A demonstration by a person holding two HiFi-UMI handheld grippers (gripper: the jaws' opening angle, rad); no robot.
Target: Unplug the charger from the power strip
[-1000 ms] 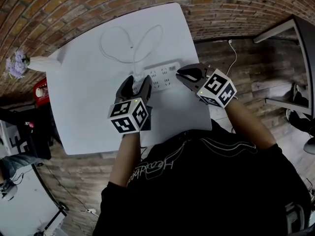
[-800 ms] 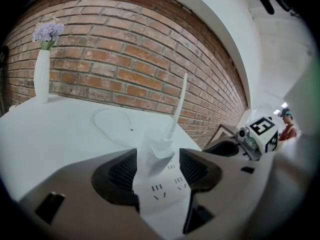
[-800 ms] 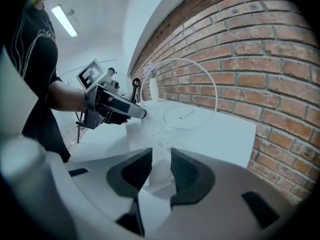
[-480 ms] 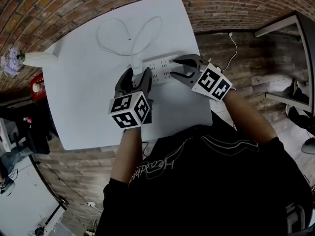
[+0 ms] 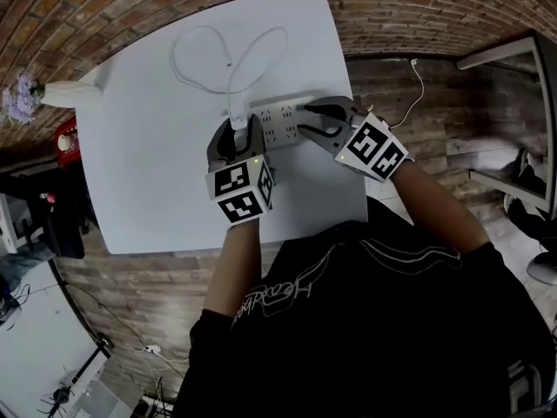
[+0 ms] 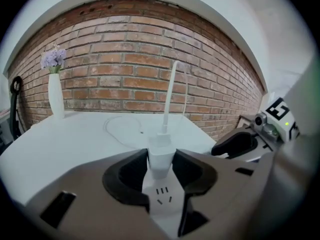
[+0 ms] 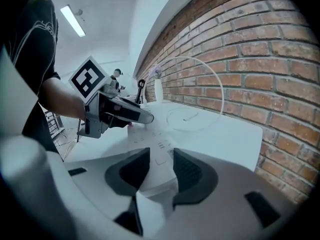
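A white charger [image 6: 161,156] stands plugged into the white power strip [image 5: 278,122] on the white table [image 5: 148,190]. Its cable [image 6: 170,89] rises and loops away over the far tabletop. My left gripper [image 6: 161,164] is over the strip's left end. Its jaws are closing, and the pads touch both sides of the charger [image 5: 237,122]. My right gripper [image 7: 160,171] straddles the right end of the power strip [image 7: 155,149]. Its jaws are closing too, with the pads against the strip's long sides. In the head view the left gripper [image 5: 237,133] and right gripper [image 5: 303,120] sit close together.
A white vase [image 5: 74,94] with purple flowers [image 5: 22,90] stands at the table's far left corner. The brick wall [image 6: 130,69] runs behind the table. A red object [image 5: 68,142] sits beyond the table's left edge, and metal furniture [image 5: 522,50] stands to the right.
The right gripper went from shut beside the strip to spread around its right end. The left jaws narrowed onto the charger, and that gripper rolled slightly.
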